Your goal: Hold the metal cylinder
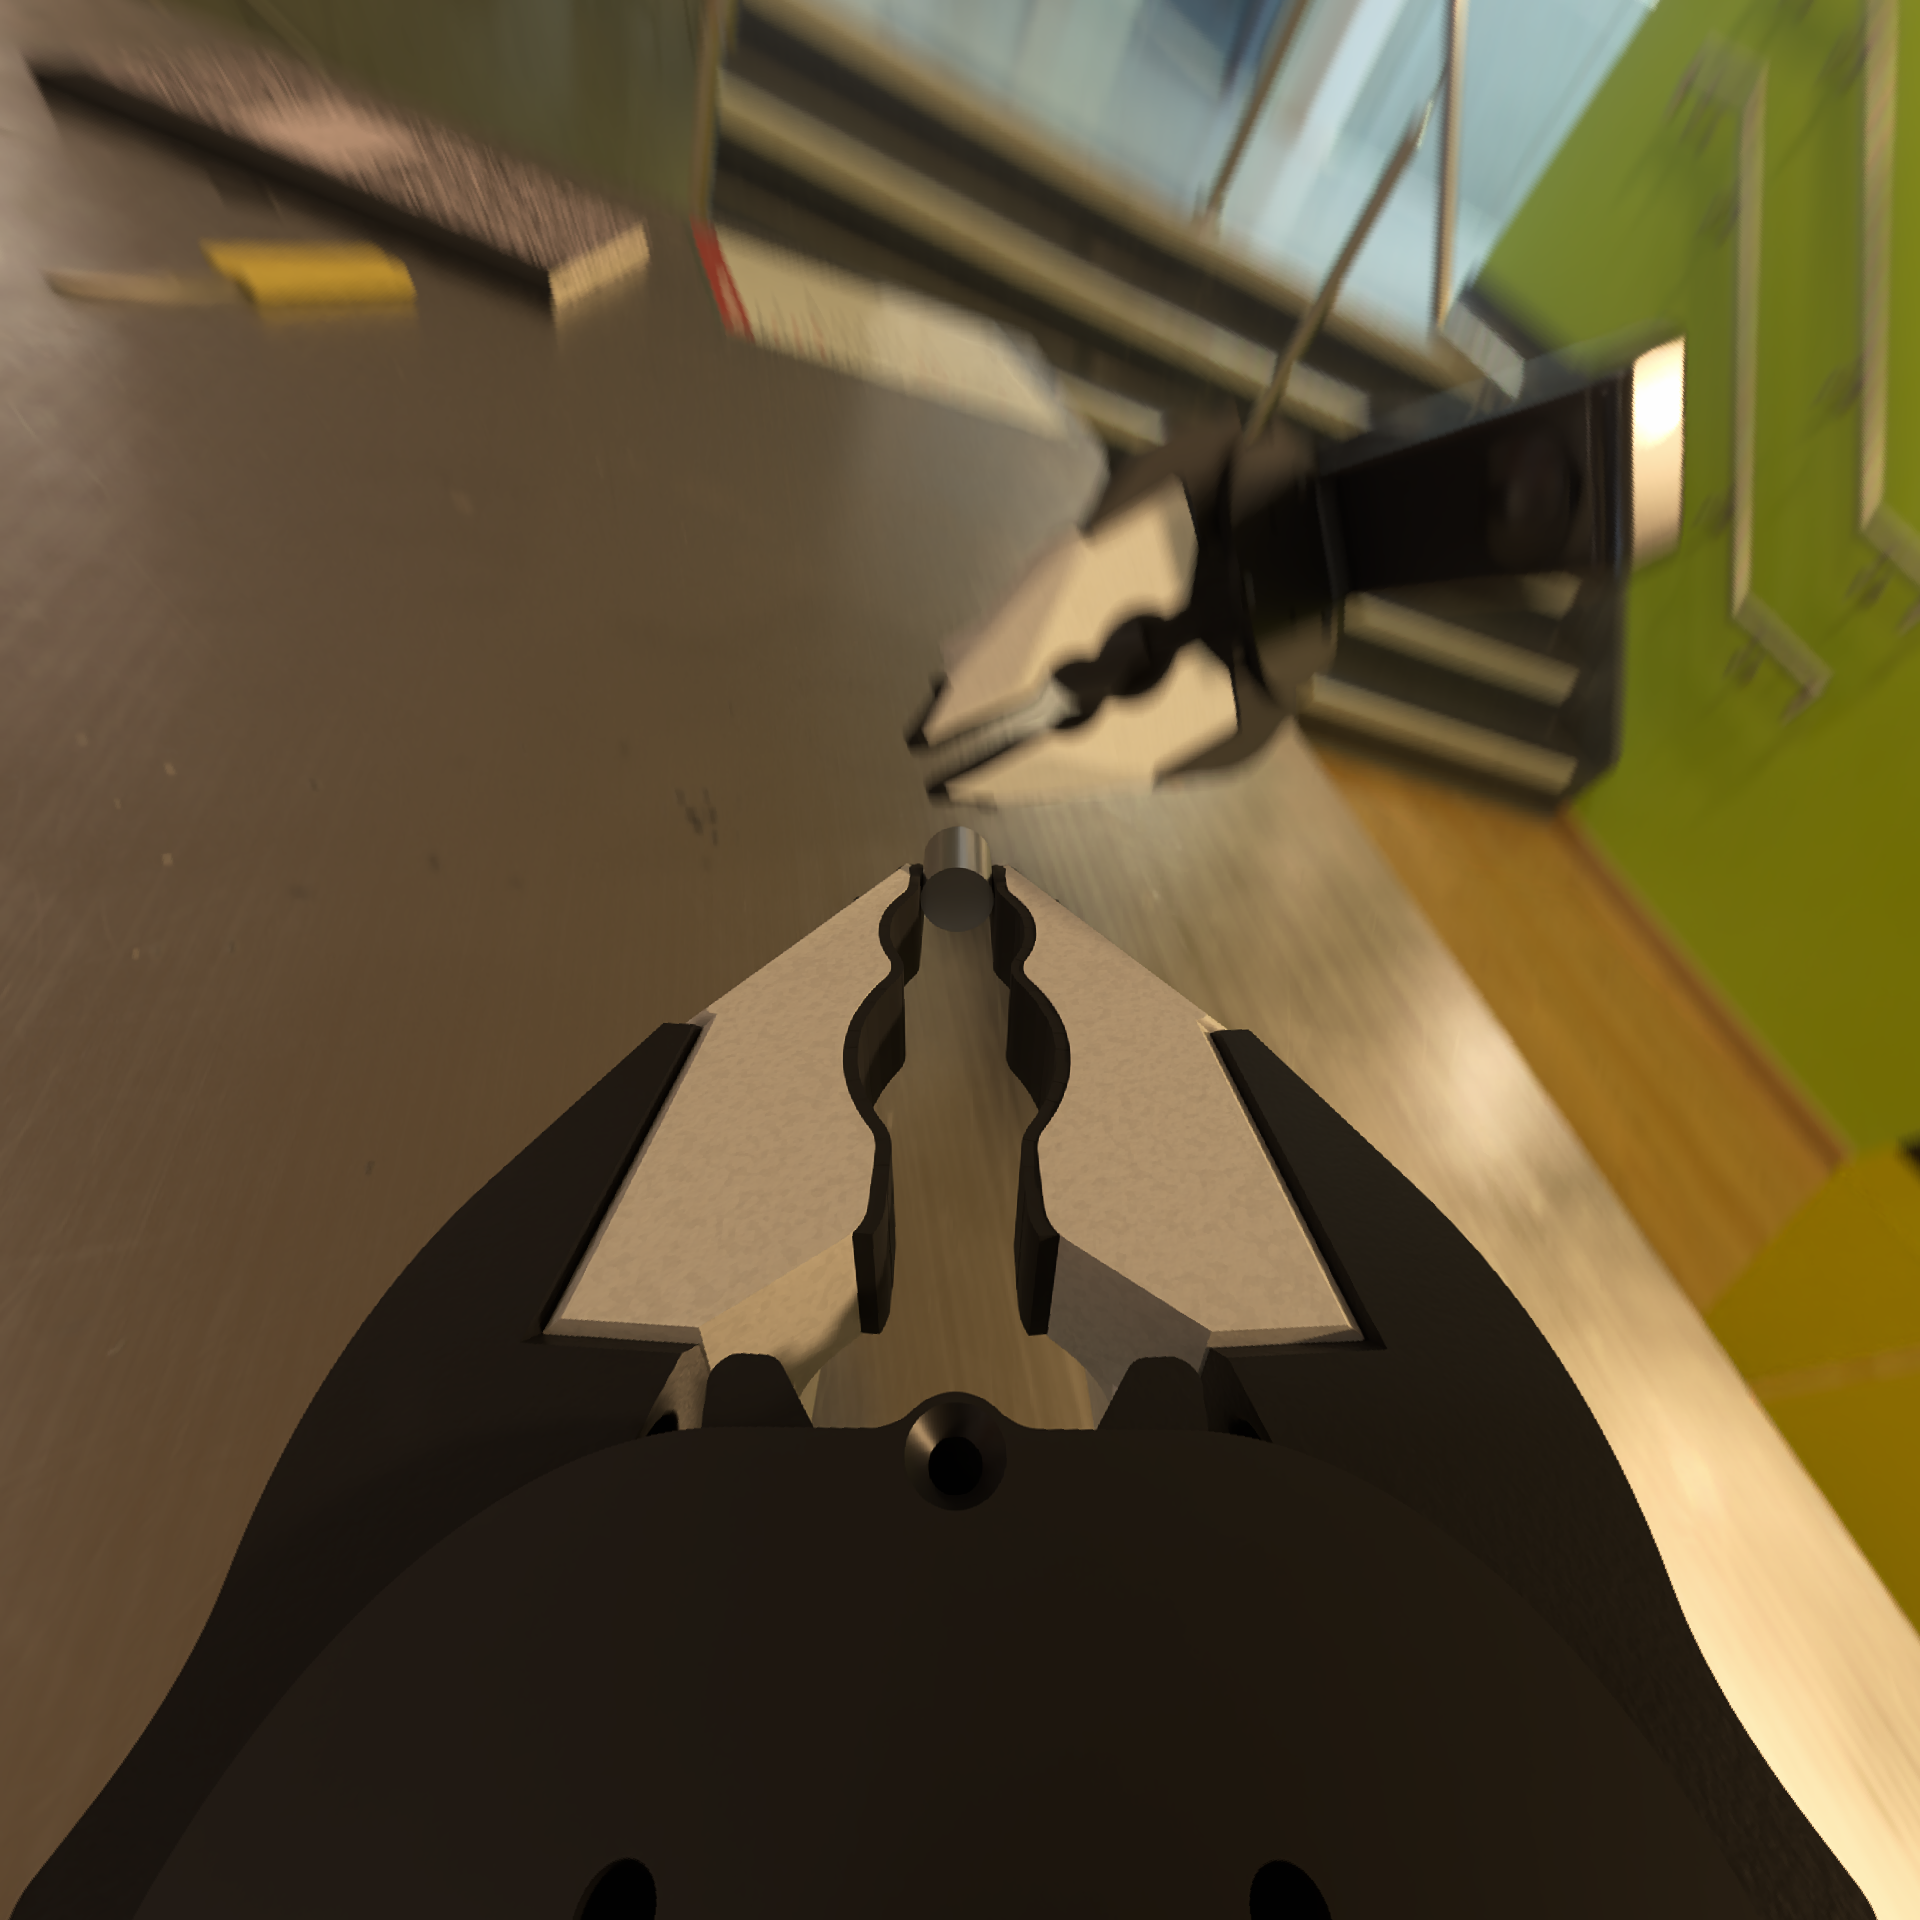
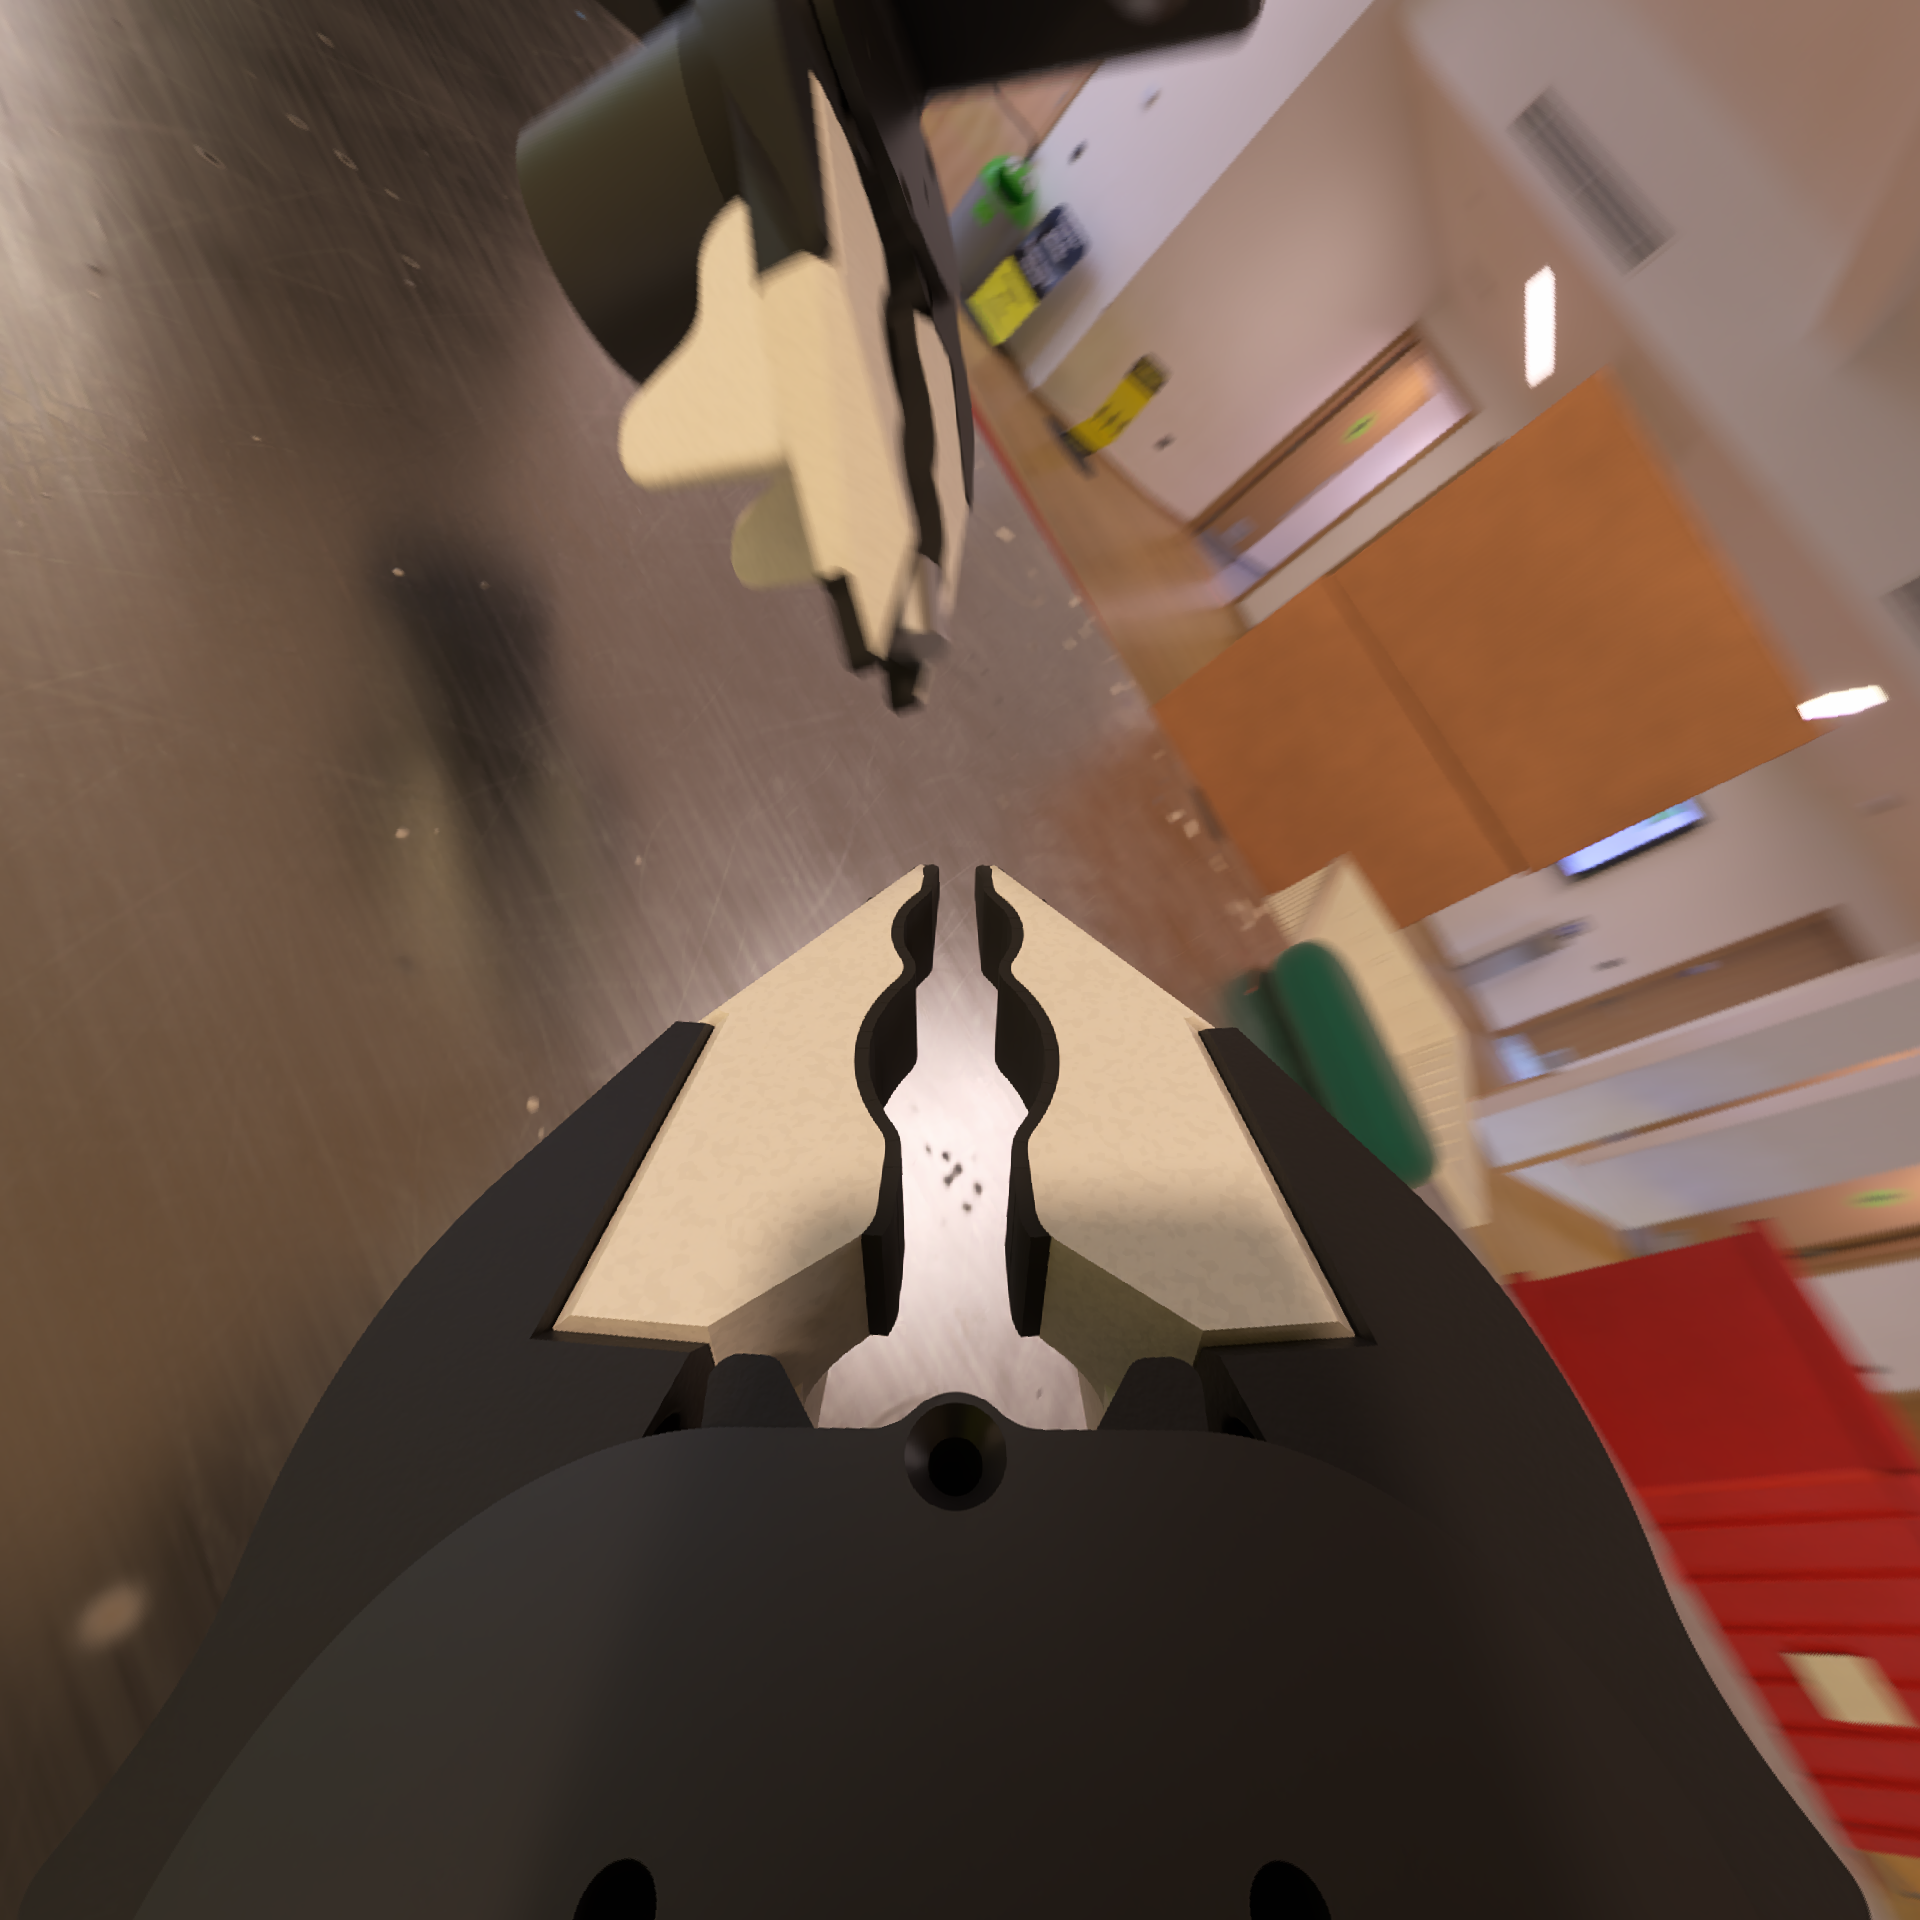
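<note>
- metal cylinder is sitting pinched at the very tips of the left gripper, at about 12 o'clock from the gripper body in the left wrist view, held above the brushed metal table.
- left gripper's jaws are closing on the cylinder with only the outermost notch of the dark pads touching its sides; the wider notches behind are staying empty.
- the cylinder's long axis is running nearly along the fingers, pointing away from the camera toward 12 o'clock, so mostly its round near end face is showing, with a short length of side beyond it.
- right gripper is hovering just beyond the cylinder at about 1 o'clock, blurred; whether it is touching the far end i cannot tell.
- in the right wrist view the right gripper is showing its jaws almost closed, a narrow slit between the tips and nothing in them; the left gripper is hanging at 12 o'clock, the cylinder too small there to make out.
- risk, as i judge it: the tip-only hold is looking shallow, so the smooth cylinder may be sliding forward or pivoting out if the gripper tilts or gets bumped by the other one.
</note>
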Robot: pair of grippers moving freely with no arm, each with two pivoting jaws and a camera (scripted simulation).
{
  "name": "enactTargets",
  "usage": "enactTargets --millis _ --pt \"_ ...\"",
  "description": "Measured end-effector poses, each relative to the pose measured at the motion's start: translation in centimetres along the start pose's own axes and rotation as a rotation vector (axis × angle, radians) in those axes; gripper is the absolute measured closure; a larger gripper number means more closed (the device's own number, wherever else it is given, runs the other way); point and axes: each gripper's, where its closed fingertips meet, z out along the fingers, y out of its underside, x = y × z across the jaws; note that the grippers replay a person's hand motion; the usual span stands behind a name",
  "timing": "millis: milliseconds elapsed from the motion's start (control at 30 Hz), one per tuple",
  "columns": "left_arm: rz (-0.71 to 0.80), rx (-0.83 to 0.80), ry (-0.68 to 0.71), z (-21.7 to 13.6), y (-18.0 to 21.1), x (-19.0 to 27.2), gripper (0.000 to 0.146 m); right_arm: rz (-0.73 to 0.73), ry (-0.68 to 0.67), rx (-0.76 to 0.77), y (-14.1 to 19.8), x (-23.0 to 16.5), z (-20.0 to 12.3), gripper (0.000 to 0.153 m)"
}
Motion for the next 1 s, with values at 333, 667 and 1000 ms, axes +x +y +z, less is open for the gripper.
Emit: enactTargets --millis 333,667,1000 --pt "0.052 -0.472 0.302 1.5 5.1 4.7 0.134 0.262 -0.596 0.223 -3.1 -2.8 -1.4 0.135" --pt "-0.047 -0.522 0.456 1.7 5.0 5.0 0.134 0.215 -0.896 0.213 -2.8 -5.6 -2.0 0.13" --pt "-0.141 -0.515 0.482 1.5 5.8 4.5 0.134 0.215 -0.903 0.199 -2.3 -6.3 -1.0 0.144"
